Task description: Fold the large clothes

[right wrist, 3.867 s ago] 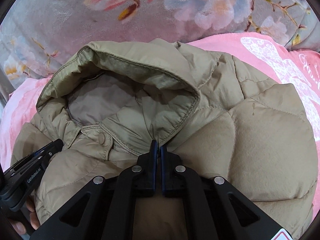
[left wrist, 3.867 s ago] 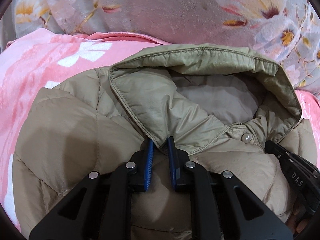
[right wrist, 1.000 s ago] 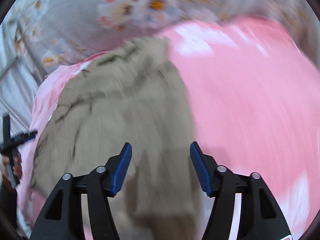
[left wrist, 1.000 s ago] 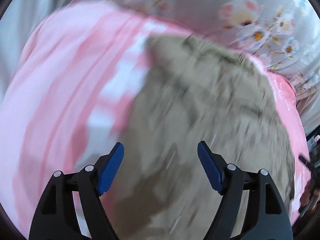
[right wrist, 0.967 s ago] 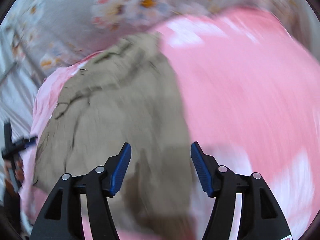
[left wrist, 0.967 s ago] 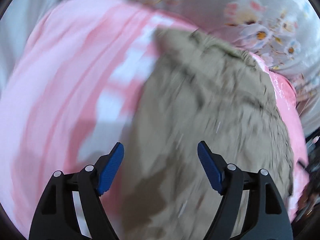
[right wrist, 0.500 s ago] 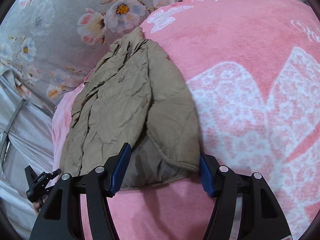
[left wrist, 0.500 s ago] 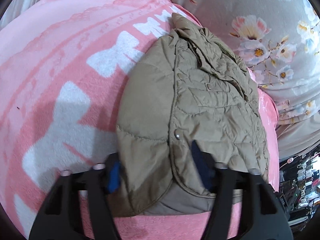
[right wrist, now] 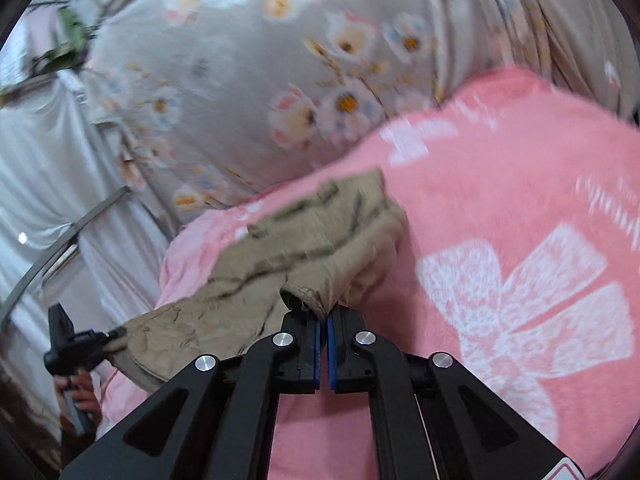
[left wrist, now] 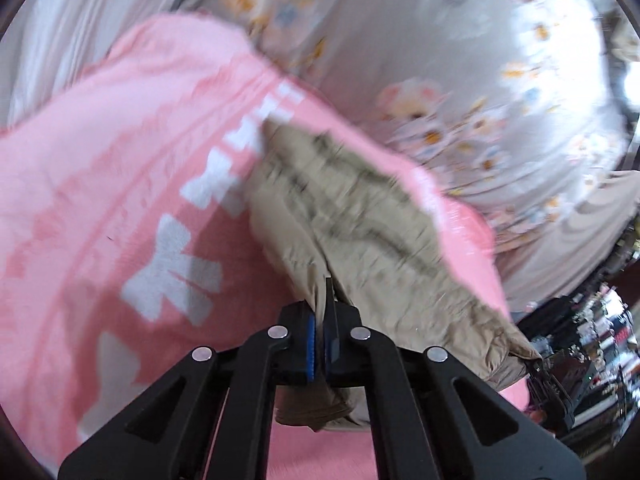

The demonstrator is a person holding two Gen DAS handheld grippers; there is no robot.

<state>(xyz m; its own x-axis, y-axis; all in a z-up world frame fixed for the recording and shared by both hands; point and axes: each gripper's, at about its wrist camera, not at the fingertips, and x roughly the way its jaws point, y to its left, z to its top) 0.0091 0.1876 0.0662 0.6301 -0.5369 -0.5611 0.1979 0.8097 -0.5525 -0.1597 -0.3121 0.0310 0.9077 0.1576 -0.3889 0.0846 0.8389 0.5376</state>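
Both pairs of jaws are pressed together on fabric. On the left gripper [left wrist: 320, 336], the blue pads pinch the hem of the tan puffer jacket [left wrist: 360, 240], which stretches away from the fingertips up and to the right across the pink blanket [left wrist: 120, 184]. Across the hem, the right gripper [right wrist: 323, 338] pinches a bunched hem corner just above its tips, the jacket [right wrist: 312, 240] trailing forward and left. Floral grey bedding [right wrist: 240, 80] lies beyond; both views are motion-blurred.
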